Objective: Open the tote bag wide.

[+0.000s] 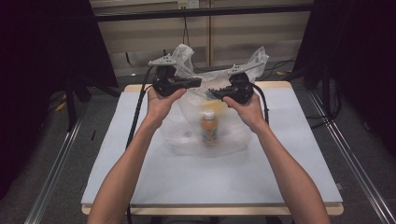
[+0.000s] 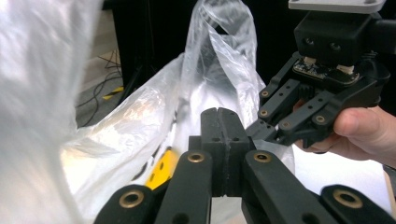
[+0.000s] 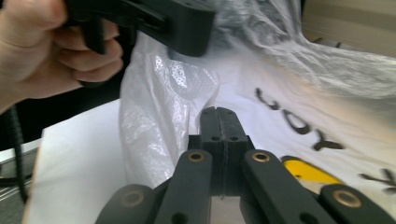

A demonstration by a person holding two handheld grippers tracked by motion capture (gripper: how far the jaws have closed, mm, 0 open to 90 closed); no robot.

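A person is gripping a hand-held gripper in each hand over a translucent plastic bag [image 1: 212, 126] standing toward the far edge of the counter [image 1: 140, 177], midway between its side edges. The left hand-held gripper [image 1: 196, 82] and the right hand-held gripper [image 1: 214, 92] are meeting nearly tip to tip above the bag's mouth. Each gripper's own view is showing its jaws pressed together; whether a fold of film is caught between them cannot be told. An orange bottle with a white cap [image 1: 208, 127] is standing inside the bag. Judging by the layout, the step in hand is handling the bag's top; the next move would call for a firm pinch on both handles.
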